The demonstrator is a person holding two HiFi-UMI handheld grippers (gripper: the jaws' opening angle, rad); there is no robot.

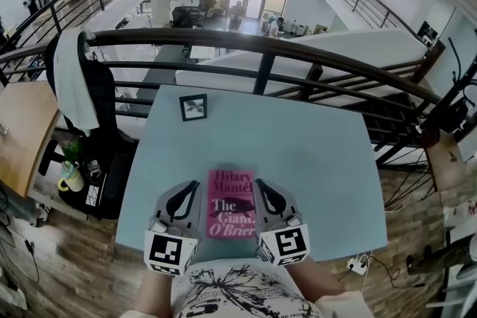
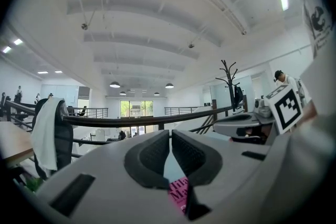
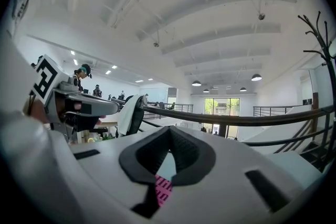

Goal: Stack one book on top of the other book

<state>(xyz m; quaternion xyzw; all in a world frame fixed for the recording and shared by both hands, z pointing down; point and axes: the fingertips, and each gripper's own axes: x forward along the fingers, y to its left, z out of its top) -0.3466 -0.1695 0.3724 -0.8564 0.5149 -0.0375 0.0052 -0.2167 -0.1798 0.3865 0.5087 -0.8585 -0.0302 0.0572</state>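
So the pink book [image 1: 232,203], a Hilary Mantel paperback, lies flat at about 6 o'clock on the light blue worktop [image 1: 313,160], close to the near edge. The left tongs [image 1: 191,188] sit just beside it at its 9 o'clock and the right tongs [image 1: 261,185] at its 3 o'clock. Both are closed right up with nothing in them, and each gripper view only shows a sliver of pink below the pinched pads.

I can only spot one book. If there's a second one under it, I can't tell from here. The only other thing up there is a small framed picture [image 1: 194,107], well apart at roughly 11 o'clock.

What I'd worry about: closed tongs can only shove, not grab. A bump from either side could skew the book or slide it toward that near edge and off. And if it already sits on another book, a careless nudge could knock the pile out of line.
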